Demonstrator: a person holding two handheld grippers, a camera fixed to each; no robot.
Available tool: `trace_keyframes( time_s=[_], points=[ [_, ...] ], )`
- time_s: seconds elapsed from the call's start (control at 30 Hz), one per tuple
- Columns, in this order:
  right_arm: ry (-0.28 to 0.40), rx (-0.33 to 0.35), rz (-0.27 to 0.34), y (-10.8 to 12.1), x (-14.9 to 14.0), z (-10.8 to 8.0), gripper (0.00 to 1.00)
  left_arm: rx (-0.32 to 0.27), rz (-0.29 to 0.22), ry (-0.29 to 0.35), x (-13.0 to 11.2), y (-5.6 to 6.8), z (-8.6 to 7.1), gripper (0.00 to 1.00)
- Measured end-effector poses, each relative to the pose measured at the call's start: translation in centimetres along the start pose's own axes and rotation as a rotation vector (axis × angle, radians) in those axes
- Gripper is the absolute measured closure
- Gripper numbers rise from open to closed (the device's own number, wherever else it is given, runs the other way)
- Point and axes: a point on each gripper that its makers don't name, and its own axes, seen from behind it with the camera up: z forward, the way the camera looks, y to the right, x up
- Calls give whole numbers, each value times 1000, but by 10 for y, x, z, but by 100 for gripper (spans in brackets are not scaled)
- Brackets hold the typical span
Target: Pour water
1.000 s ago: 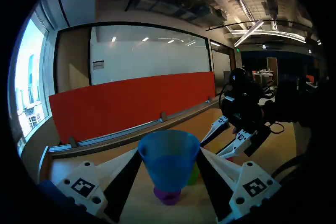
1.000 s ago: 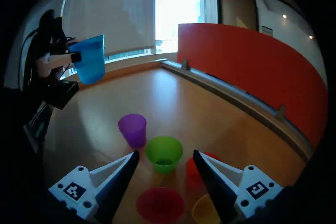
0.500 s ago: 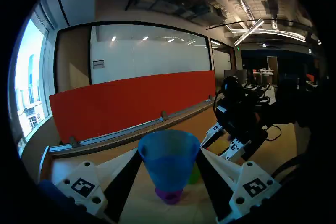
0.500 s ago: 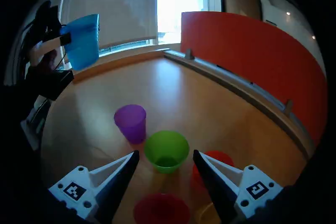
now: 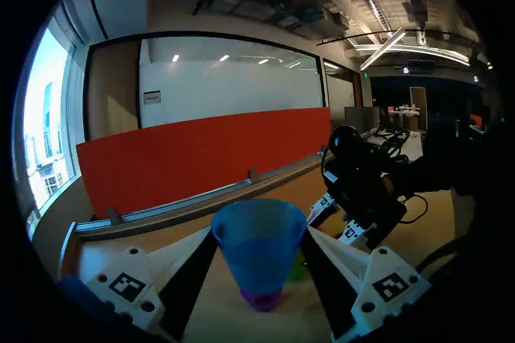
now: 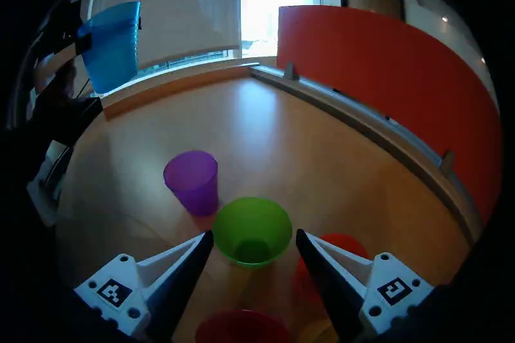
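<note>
My left gripper (image 5: pixel 257 246) is shut on a translucent blue cup (image 5: pixel 259 243) with water in it, held upright above the wooden table (image 6: pixel 277 130). That blue cup (image 6: pixel 111 44) also appears at the upper left of the right gripper view, held high. My right gripper (image 6: pixel 252 248) stands open with a green cup (image 6: pixel 251 232) on the table just ahead of its fingertips. A purple cup (image 6: pixel 191 181) stands to the left of the green one. In the left gripper view the purple cup (image 5: pixel 261 298) peeks out below the blue cup, and the right gripper (image 5: pixel 336 217) hovers beyond.
A red cup (image 6: pixel 241 329) and an orange-red cup (image 6: pixel 338 246) sit by the right gripper's fingers. A tall red divider panel (image 6: pixel 399 79) runs along the table's far edge. A dark device (image 6: pixel 48 176) lies at the table's left.
The right gripper has moved forward toward the green cup, which now sits closer to its fingertips. The blue cup has shifted up and left in the right gripper view.
</note>
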Motion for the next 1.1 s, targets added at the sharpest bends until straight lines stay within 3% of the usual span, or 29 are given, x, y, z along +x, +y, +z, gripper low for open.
trace_keyframes(
  time_s=[0.8,1.1],
  points=[
    [-34,-4,-50,-5,-2,21,0,-1,-3,-10,-8,-2,2,14],
    [-24,-7,-46,-6,-2,20,6,-3,-7,-12,-9,-2,2,14]
  ],
)
